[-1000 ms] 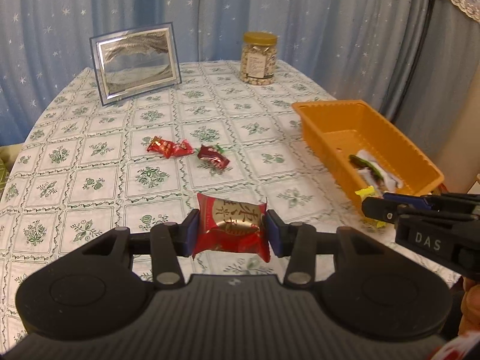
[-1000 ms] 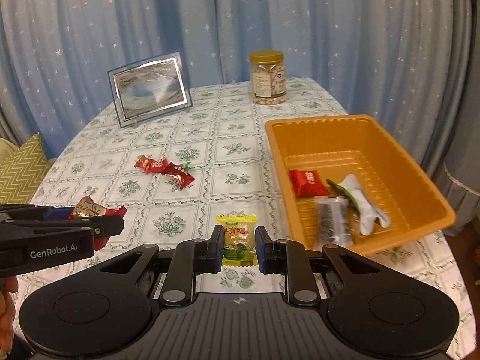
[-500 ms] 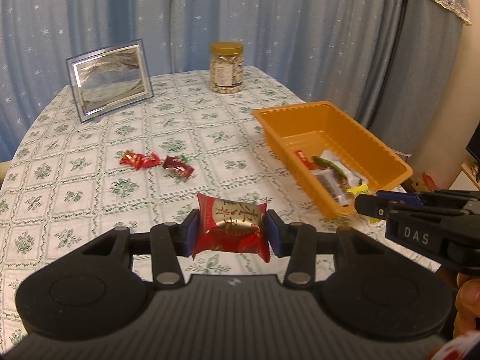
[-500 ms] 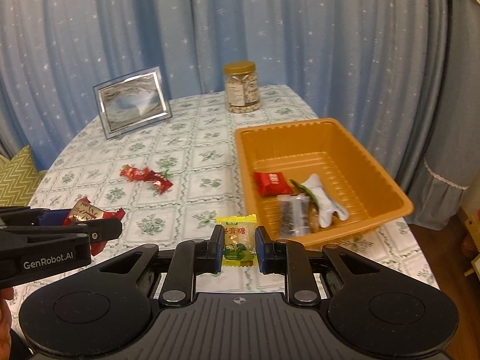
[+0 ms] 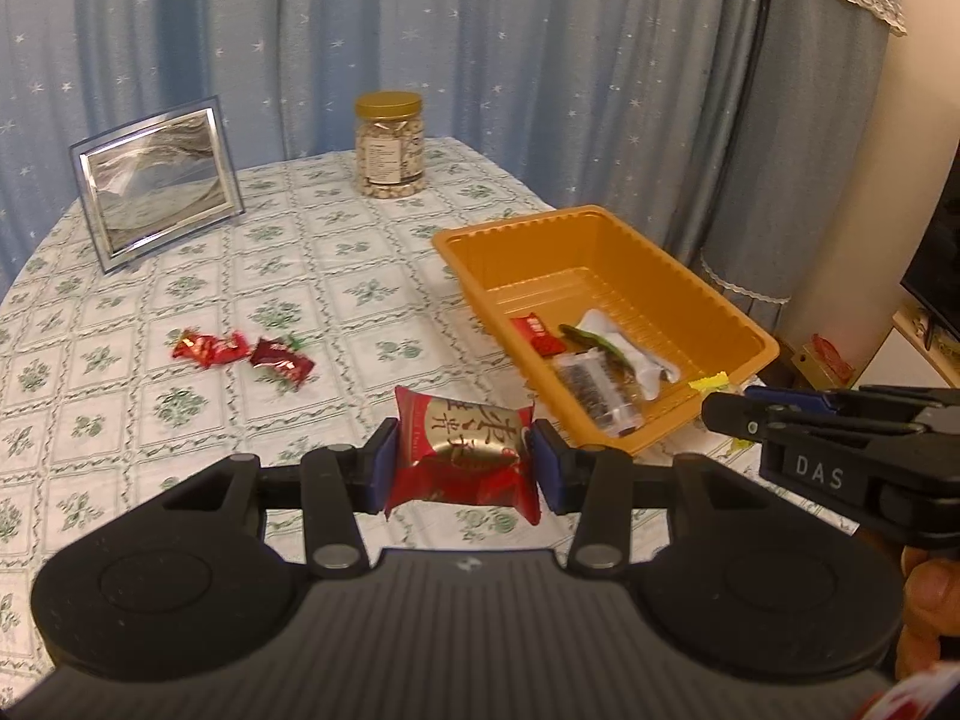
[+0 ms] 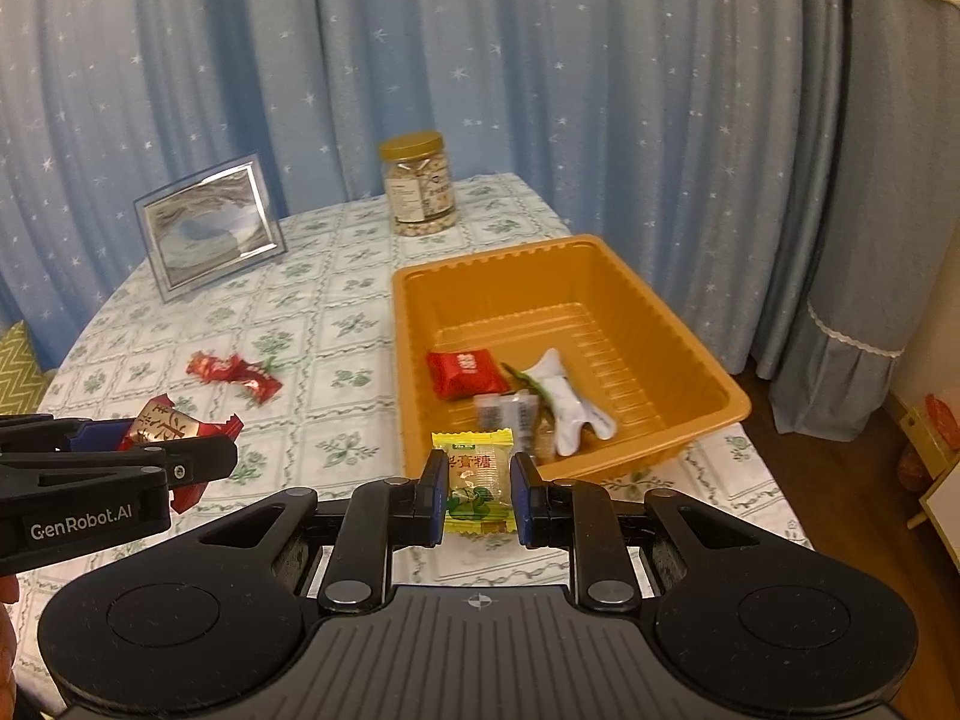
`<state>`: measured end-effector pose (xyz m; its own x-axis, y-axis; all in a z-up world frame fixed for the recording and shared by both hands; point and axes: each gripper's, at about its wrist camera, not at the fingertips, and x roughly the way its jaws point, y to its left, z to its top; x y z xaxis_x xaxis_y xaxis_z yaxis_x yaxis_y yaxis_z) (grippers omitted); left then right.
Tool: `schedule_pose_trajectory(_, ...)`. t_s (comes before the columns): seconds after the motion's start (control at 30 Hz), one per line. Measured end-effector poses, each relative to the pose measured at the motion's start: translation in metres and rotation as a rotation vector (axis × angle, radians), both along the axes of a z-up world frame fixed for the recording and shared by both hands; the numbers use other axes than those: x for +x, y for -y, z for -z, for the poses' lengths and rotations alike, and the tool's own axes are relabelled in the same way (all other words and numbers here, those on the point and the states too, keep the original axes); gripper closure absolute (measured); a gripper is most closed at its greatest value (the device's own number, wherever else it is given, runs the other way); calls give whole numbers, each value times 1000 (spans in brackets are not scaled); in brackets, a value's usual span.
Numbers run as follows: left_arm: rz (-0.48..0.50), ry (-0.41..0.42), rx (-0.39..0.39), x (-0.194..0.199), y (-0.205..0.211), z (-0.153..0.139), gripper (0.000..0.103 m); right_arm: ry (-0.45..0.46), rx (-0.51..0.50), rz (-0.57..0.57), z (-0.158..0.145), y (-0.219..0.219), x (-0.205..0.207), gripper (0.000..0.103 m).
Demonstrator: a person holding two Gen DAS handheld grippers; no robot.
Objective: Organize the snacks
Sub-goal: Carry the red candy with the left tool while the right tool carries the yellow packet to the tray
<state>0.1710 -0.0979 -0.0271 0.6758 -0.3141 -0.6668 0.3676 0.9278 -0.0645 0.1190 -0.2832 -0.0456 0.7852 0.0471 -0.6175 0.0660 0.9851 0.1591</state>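
Note:
My left gripper (image 5: 463,463) is shut on a red and gold snack packet (image 5: 465,456), held above the table just left of the orange tray (image 5: 606,222). My right gripper (image 6: 478,486) is shut on a small yellow and green candy packet (image 6: 477,480) at the tray's near left corner (image 6: 408,438). The tray holds a red packet (image 6: 465,373), a dark clear-wrapped snack (image 6: 498,414) and a white and green wrapper (image 6: 564,396). Two red wrapped candies (image 5: 240,353) lie on the tablecloth to the left. Each gripper shows at the edge of the other's view.
A picture frame (image 5: 159,183) and a gold-lidded jar of nuts (image 5: 390,147) stand at the back of the round table with its green-patterned cloth (image 5: 360,276). Blue curtains hang behind. The table's edge drops off just right of the tray.
Both grippers have moved right and slightly up toward the tray, each still holding its packet. The tray's inside now shows more fully in the left wrist view.

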Motion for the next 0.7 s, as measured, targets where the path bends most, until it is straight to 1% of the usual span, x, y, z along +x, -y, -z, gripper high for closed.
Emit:
schedule_pose_trajectory(0.3, 38, -10, -21, 17, 28, 4, 61, -4, 11, 46, 3, 26, 11, 81)
schedule_pose_trajectory(0.7, 89, -20, -45, 53, 66, 13, 61, -8, 8, 86, 8, 59, 42, 81)
